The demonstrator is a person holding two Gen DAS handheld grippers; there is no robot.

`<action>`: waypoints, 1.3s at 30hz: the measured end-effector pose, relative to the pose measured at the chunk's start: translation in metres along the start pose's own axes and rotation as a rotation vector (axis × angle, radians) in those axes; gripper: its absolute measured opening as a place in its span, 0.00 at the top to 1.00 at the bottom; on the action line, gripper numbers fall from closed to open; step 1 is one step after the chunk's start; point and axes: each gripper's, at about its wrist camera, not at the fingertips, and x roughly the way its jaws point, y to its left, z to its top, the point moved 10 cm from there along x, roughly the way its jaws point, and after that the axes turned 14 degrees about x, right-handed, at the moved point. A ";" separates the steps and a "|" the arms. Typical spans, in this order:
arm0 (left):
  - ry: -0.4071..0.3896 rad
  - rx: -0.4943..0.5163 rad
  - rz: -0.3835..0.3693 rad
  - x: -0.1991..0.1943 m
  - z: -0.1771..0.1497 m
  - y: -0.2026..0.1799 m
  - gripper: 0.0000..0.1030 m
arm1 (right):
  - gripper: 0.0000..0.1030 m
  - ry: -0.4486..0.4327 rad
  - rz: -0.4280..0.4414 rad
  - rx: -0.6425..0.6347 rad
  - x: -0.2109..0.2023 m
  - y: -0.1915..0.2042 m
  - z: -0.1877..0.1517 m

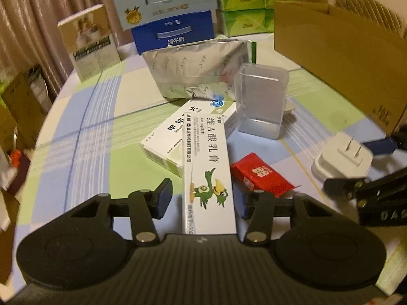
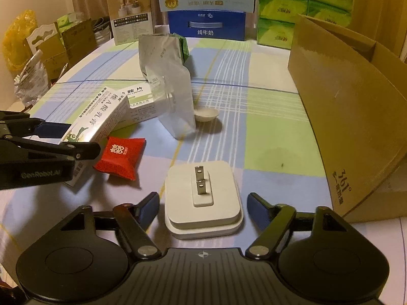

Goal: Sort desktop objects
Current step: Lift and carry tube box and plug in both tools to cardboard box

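A long white ointment box (image 1: 207, 157) with a green bird print lies between the jaws of my left gripper (image 1: 203, 203). The left pad stands a little clear of it, so the gripper is open. The box rests partly on a second white medicine box (image 1: 168, 137). A red packet (image 1: 262, 175) lies just right of it. My right gripper (image 2: 203, 208) is open around a white charger plug (image 2: 203, 203), prongs up, with small gaps on both sides. The right wrist view also shows the left gripper (image 2: 76, 139) at the ointment box (image 2: 96, 119).
A clear plastic case (image 2: 175, 106) stands mid-table, with a small white dish (image 2: 206, 114) beside it and a silver foil bag (image 1: 193, 68) behind. A large open cardboard box (image 2: 351, 117) fills the right side. Milk cartons (image 2: 206, 25), green tissue packs (image 2: 292, 12) and a beige box (image 2: 129, 15) line the back.
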 end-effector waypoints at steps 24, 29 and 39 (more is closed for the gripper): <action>-0.036 -0.046 -0.062 -0.007 0.006 -0.003 0.68 | 0.40 0.007 -0.013 -0.022 0.005 0.001 0.001; -0.042 -0.104 -0.075 -0.011 0.005 0.003 0.68 | 0.40 -0.009 -0.015 -0.009 0.001 0.001 0.002; -0.091 -0.139 -0.080 -0.040 0.023 0.007 0.68 | 0.40 -0.109 0.013 0.010 -0.028 0.002 0.023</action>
